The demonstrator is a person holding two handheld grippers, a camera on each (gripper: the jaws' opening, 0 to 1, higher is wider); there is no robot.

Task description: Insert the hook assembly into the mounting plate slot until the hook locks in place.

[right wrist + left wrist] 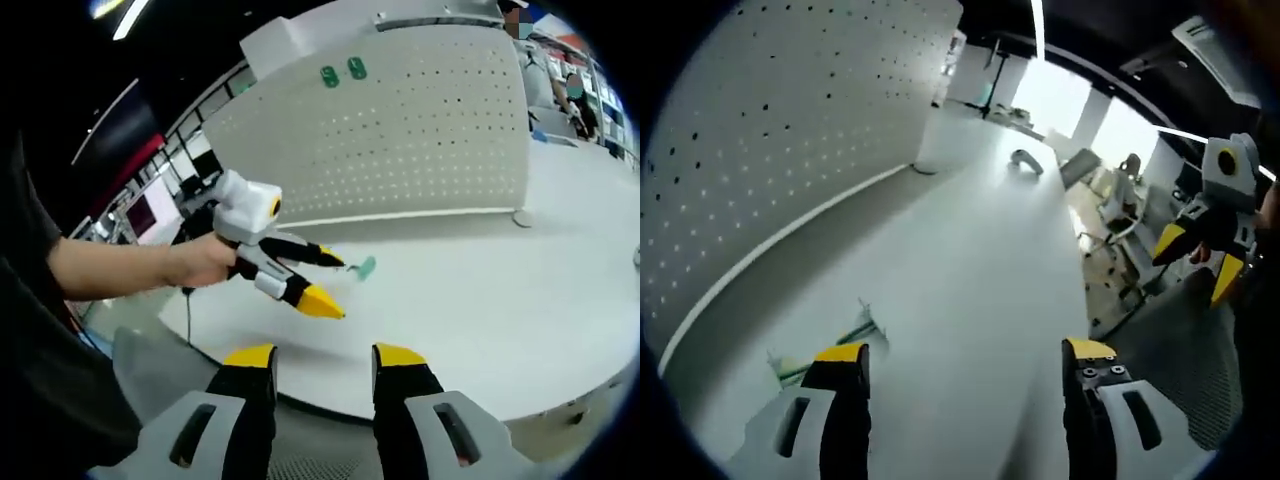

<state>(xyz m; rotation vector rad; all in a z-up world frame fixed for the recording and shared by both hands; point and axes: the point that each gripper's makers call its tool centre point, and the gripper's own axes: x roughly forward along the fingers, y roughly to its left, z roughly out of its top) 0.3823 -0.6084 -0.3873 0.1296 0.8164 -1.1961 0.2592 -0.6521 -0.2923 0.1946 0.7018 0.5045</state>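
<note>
A small clear-green hook piece [835, 342] lies on the white table [970, 260], just ahead of the left jaw of my left gripper [965, 350], which stands open and holds nothing. From the right gripper view that green piece [366, 267] sits just beyond the tips of the left gripper [335, 285], held by a person's hand. The white perforated panel [770, 130] stands upright behind the table; on the panel [420, 130], two green pieces [342, 72] hang near its top. My right gripper [324, 355] is open and empty, off the table's near edge, and appears in the left gripper view [1195, 262] at the right.
A grey curved part [1025, 160] lies far down the table. A small round foot [522, 218] sits at the panel's base. The person's arm [110, 270] reaches in from the left. Office chairs and desks stand beyond the table edge [1110, 200].
</note>
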